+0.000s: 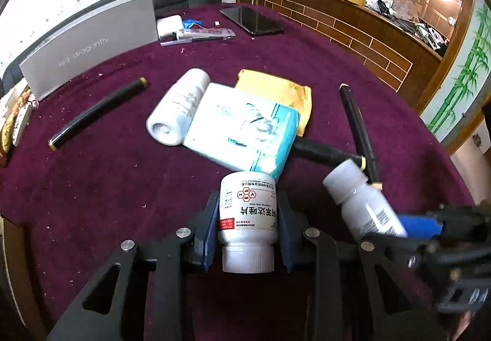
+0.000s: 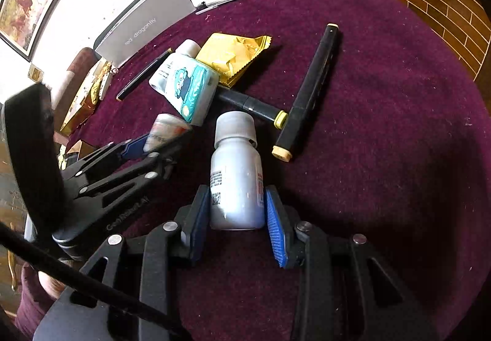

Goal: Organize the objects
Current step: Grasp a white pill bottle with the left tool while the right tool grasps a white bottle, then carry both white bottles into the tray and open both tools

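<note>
Left hand-held gripper (image 1: 248,218): blue pads clamped on both sides of a white pill bottle with printed label (image 1: 248,212), cap toward the camera, base just short of the tissue pack.

Right hand-held gripper (image 2: 237,212): jaws set around the base of a plain white bottle with grey cap (image 2: 236,175); the left pad touches it, while contact at the right pad is unclear, so whether it grips cannot be told. Cap points away, toward the markers.

Centre of the purple surface (image 1: 122,187): teal-and-white tissue pack (image 1: 245,129), overlapping a gold foil sachet (image 1: 276,92) behind it; a third white bottle (image 1: 178,108) lies on its side, touching the pack's left edge.

Markers: one black marker (image 1: 98,114) lies alone, well left of the pile; two more black markers (image 2: 310,92) sit right of it, ends meeting near the grey cap.

Far edge: grey box lettered "red dragonfly" (image 1: 92,46), dark phone (image 1: 251,20), small white case (image 1: 168,25) with assorted oddments.
</note>
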Demonstrator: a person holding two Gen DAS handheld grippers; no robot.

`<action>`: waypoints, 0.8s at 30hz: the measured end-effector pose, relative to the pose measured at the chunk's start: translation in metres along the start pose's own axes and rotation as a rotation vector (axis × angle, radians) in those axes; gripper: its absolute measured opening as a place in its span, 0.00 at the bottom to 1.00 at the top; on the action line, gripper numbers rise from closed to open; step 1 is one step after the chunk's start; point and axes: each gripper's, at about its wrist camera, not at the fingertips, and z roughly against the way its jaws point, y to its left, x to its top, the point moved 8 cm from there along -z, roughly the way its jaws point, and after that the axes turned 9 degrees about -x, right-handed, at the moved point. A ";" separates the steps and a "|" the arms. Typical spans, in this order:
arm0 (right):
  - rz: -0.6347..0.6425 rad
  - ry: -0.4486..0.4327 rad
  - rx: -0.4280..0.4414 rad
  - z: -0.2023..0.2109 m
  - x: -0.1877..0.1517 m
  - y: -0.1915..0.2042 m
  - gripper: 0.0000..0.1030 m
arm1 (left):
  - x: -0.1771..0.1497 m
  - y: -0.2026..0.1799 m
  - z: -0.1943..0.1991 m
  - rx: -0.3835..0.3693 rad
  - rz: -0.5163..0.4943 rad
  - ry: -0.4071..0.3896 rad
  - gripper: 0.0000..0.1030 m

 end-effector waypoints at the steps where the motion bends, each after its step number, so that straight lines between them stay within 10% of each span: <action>1: 0.003 0.000 -0.003 -0.001 0.001 0.000 0.33 | -0.002 0.001 0.003 -0.013 0.012 -0.002 0.28; 24: 0.124 -0.068 -0.245 -0.007 0.001 0.026 0.31 | -0.092 0.011 0.113 0.024 0.148 -0.087 0.28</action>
